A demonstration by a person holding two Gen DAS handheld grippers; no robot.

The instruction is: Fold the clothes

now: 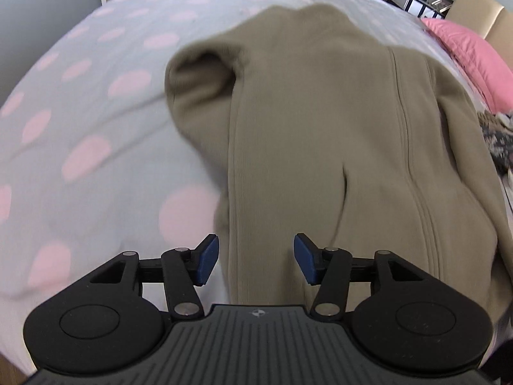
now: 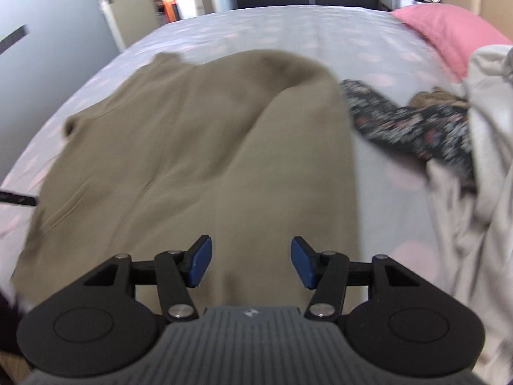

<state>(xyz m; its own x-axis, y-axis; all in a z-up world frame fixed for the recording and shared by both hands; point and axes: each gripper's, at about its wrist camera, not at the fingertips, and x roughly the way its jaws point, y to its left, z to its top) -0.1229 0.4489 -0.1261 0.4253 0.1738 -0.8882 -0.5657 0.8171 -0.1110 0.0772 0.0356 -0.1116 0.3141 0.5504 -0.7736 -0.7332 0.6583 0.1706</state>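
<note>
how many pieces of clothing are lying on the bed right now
3 visible: a tan jacket spread mid-bed, a dark floral garment to its right, and a pale garment at the right edge. The pile may hide more.

A pink pillow (image 2: 449, 29) lies on the spotted bedspread (image 1: 80, 112).

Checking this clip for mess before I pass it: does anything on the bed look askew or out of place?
The tan jacket lies rumpled, one part bunched into a hump. Beside it a dark flowered garment and pale cloth sit in an unsorted heap. Nothing looks spilled or damaged.
</note>
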